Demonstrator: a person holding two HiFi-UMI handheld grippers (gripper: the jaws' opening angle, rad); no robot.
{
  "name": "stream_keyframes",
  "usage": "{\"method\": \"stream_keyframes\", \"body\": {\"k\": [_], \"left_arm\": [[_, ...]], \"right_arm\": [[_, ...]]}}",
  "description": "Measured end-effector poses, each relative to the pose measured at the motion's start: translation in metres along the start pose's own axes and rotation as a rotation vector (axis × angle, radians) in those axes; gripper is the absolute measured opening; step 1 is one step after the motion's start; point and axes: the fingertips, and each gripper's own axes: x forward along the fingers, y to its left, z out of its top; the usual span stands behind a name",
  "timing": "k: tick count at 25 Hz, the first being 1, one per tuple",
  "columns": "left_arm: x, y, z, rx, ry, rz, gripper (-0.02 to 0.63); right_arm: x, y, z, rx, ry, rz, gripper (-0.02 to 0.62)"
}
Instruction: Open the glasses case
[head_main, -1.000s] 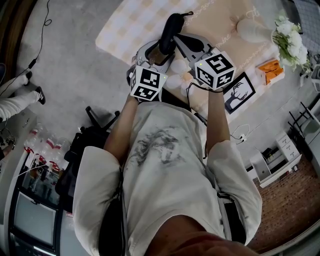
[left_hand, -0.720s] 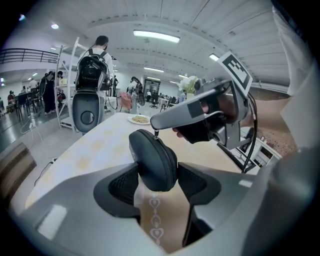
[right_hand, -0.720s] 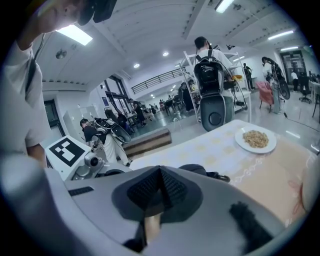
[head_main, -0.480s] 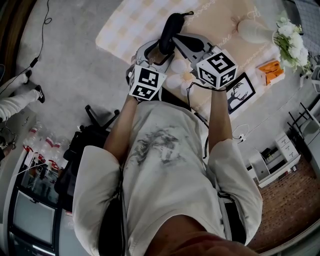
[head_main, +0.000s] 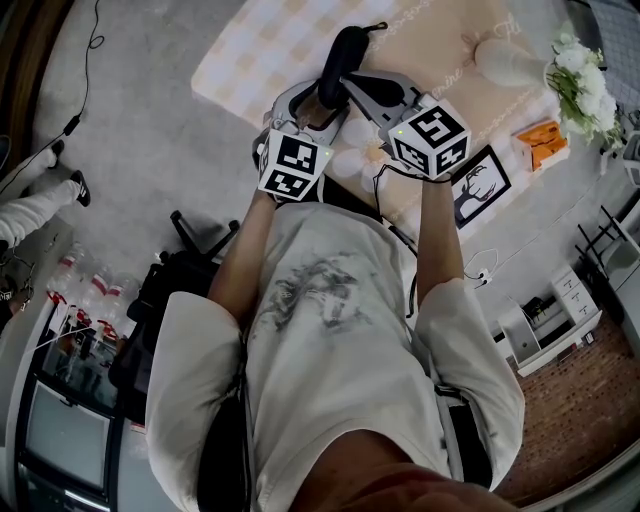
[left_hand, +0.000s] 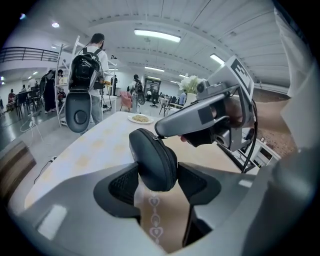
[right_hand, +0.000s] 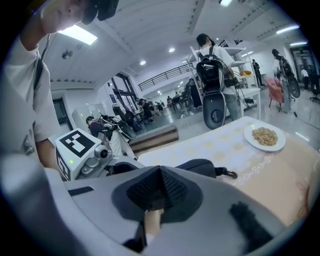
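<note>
The person has the case (left_hand: 152, 159) up off the table (head_main: 268, 40), out in front of the chest. The left gripper (left_hand: 157, 183) is clamped on its lower end, one ribbed pad against each broad face. It stands nearly on end, so the zip seam along its edge faces across towards the other hand. That looks deliberate to me: gripped low and by the flat sides, the case is steady, and the upper edge is left free to be worked. The right gripper (right_hand: 159, 181) comes in from the side, and its tip touches the top of the case at the seam. Its jaws are pressed together with no gap between the pads. Whether a zip tab is nipped between them I can't make out, as the tip itself covers that spot. From the right gripper view the case shows just past the closed jaws, with a small loop (right_hand: 227, 173) sticking out of its far end. The zip looks closed all round, so I'd judge the opening has not begun and the tab is being found or just taken. The pull will probably need to follow the curve of the edge, and the left clamp must hold firm against it or the smooth shell could twist between the pads. A plate (right_hand: 265, 136) of food sits well off on the table.
</note>
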Motion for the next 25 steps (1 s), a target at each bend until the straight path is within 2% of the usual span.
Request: {"method": "stream_keyframes", "body": {"k": [5,12,13,14,15,17,18,19,25], "left_arm": [[-0.001,0.0,-0.005,-0.016,0.011,-0.004,0.255],[-0.003,-0.001,-0.008,-0.031,0.01,-0.004,0.256],[-0.003,-0.001,-0.008,-0.031,0.01,-0.005,0.256],[-0.003,-0.001,-0.008,-0.031,0.011,-0.005,0.256],[-0.003,0.0,-0.008,-0.031,0.011,-0.005,0.256],[-0.003,-0.001,-0.007,-0.031,0.011,-0.005,0.256],[-0.003,-0.001,-0.006,-0.032,0.01,-0.005,0.256],[-0.003,-0.001,-0.006,-0.033,0.009,-0.005,0.256],[-0.003,-0.001,-0.006,-0.036,0.007,-0.008,0.255]], "right_arm": [[-0.001,-0.006,0.005,-0.061,0.029,-0.038,0.014],[-0.003,0.005,0.005,-0.116,0.028,0.021,0.017],[-0.003,0.009,0.002,-0.125,0.033,0.038,0.053],[-0.002,0.013,-0.001,-0.133,0.042,0.056,0.123],[-0.001,0.015,-0.004,-0.142,0.054,0.068,0.127],[0.002,0.015,-0.009,-0.17,0.081,0.053,0.126],[0.003,0.013,-0.011,-0.187,0.093,0.036,0.101],[0.004,0.012,-0.012,-0.199,0.103,0.023,0.04],[0.005,0.014,-0.011,-0.23,0.127,0.012,0.032]]}}
